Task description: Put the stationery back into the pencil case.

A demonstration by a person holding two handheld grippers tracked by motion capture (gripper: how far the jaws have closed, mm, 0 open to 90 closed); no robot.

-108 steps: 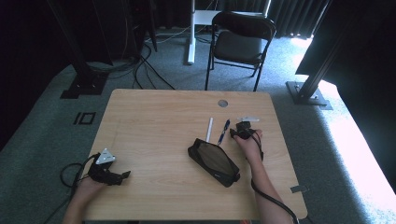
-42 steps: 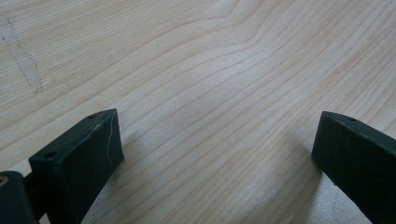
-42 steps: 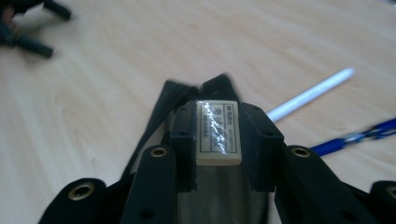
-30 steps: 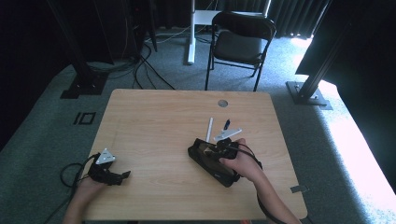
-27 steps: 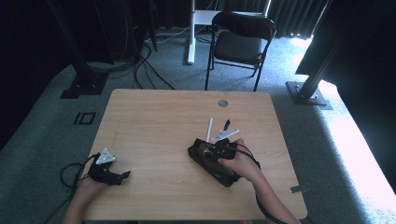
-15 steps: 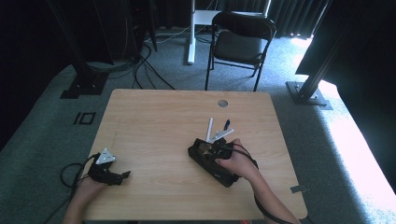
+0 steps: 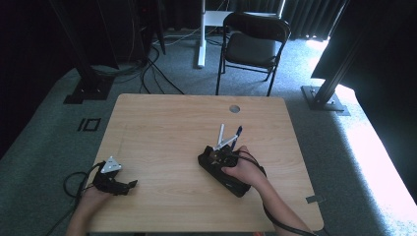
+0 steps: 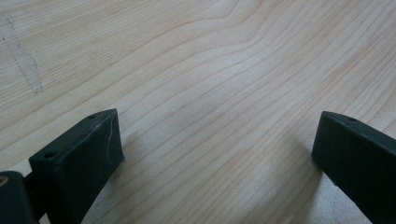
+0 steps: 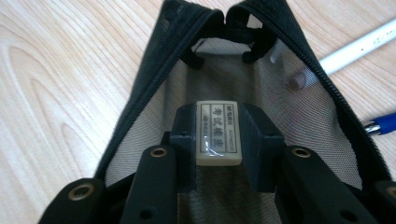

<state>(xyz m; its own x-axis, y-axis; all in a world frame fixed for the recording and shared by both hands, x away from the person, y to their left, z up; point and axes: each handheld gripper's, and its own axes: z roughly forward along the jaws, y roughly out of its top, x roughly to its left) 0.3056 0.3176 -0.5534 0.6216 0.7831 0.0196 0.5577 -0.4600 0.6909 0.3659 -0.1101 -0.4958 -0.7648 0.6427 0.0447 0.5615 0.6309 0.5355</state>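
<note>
Right gripper pinches white eraser, printed label too blurred to read, over black mesh pouch; left gripper spread.

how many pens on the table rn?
2. A white pen and a blue pen lie side by side just beyond the far end of the black mesh pouch. The white object angled at the pouch mouth may be a third; the pouch could hide more.
</note>
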